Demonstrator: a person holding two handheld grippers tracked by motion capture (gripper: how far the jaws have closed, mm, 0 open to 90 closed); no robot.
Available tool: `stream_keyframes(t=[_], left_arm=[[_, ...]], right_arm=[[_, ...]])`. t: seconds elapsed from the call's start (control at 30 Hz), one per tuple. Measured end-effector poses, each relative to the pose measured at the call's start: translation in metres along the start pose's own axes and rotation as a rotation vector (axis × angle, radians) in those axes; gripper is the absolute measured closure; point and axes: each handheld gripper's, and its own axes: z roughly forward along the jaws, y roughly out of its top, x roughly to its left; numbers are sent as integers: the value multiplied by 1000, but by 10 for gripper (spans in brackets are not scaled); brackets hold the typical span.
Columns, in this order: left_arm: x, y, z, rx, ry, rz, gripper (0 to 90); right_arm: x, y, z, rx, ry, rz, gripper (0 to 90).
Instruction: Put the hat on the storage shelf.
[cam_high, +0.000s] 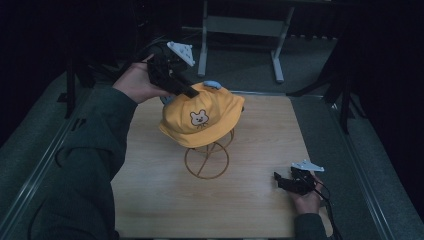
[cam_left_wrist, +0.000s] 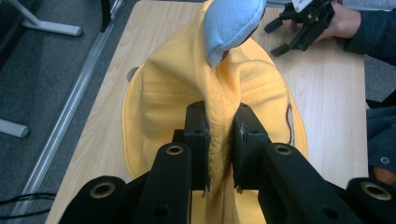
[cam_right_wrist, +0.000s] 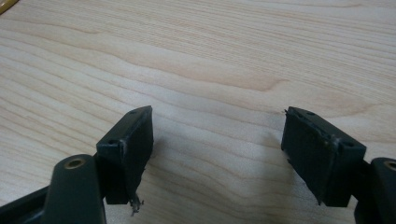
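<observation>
A yellow cap (cam_high: 202, 117) with a small bear face and a pale blue ear (cam_high: 212, 84) sits over an orange wire stand (cam_high: 206, 160) on the wooden table (cam_high: 150, 195). My left gripper (cam_high: 191, 93) is at the cap's back top, shut on a pinched fold of the yellow fabric (cam_left_wrist: 219, 140); the blue ear (cam_left_wrist: 231, 25) rises just beyond the jaws. My right gripper (cam_high: 278, 181) rests low at the table's right front, its jaws wide apart over bare wood (cam_right_wrist: 217, 135) with nothing between them.
A grey metal table frame (cam_high: 240, 30) stands on the floor behind the table. Metal rails (cam_high: 40, 165) run along the left side. The table's right edge (cam_high: 312, 165) lies close beside my right hand.
</observation>
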Motion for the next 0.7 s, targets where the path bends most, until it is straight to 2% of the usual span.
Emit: stream_keyframes(t=[0.7], left_arm=[[-2, 11, 33, 22, -27, 13, 769]], right_arm=[[0, 0, 0, 0, 3, -2, 251]])
